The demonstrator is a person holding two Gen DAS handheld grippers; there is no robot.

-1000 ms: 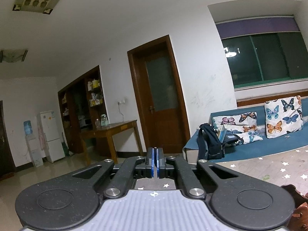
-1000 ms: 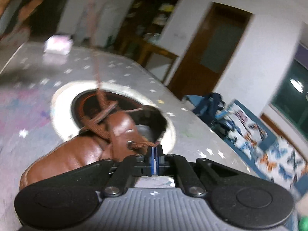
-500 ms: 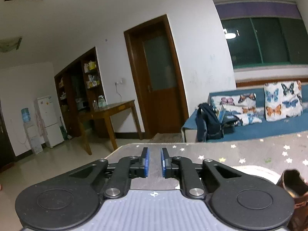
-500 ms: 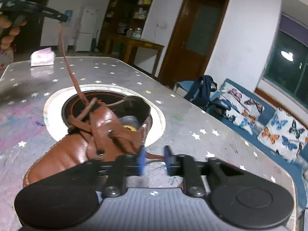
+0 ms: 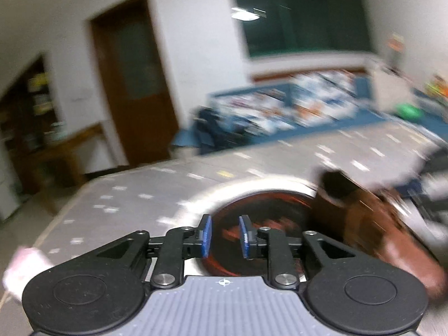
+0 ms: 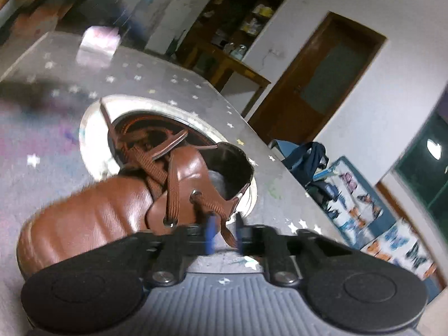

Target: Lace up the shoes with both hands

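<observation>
The brown leather shoe (image 6: 92,218) is partly laced with brown lace (image 6: 151,168) ends loose, both left gripper (image 5: 223,236) and right gripper (image 6: 224,231) released

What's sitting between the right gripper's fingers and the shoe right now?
In the right wrist view, only a brown lace end runs from the shoe eyelet into the open right gripper, not yet pinched.
</observation>
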